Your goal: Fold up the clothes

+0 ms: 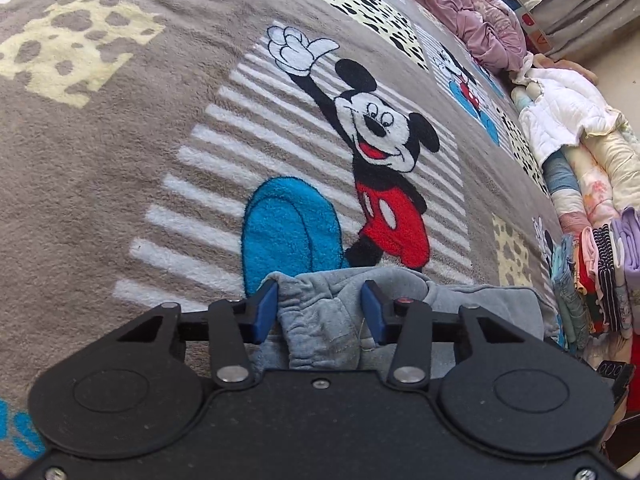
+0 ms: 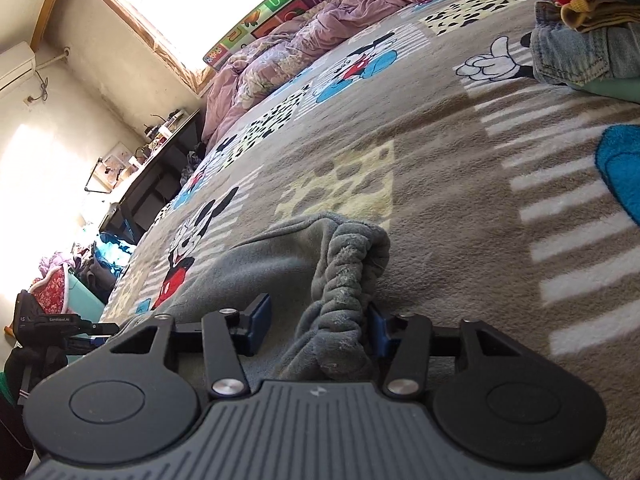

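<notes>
A grey fleece garment (image 1: 480,300) lies on the brown cartoon-mouse blanket (image 1: 120,140) at the near edge of the left wrist view. My left gripper (image 1: 320,306) stands open, with a bunched part of the grey cloth between its blue pads (image 1: 264,312). In the right wrist view the same grey garment (image 2: 276,256) spreads flat, and its gathered elastic waistband (image 2: 348,272) runs up between the fingers. My right gripper (image 2: 318,322) is open. The waistband rests against the right pad (image 2: 378,328), and a gap shows beside the left pad.
Folded clothes (image 1: 600,272) are stacked along the blanket's right side, beyond them a white quilted jacket (image 1: 560,120) and a crumpled pink duvet (image 1: 472,8). In the right wrist view, jeans (image 2: 580,52) lie far right and a dark desk (image 2: 160,160) stands under the window.
</notes>
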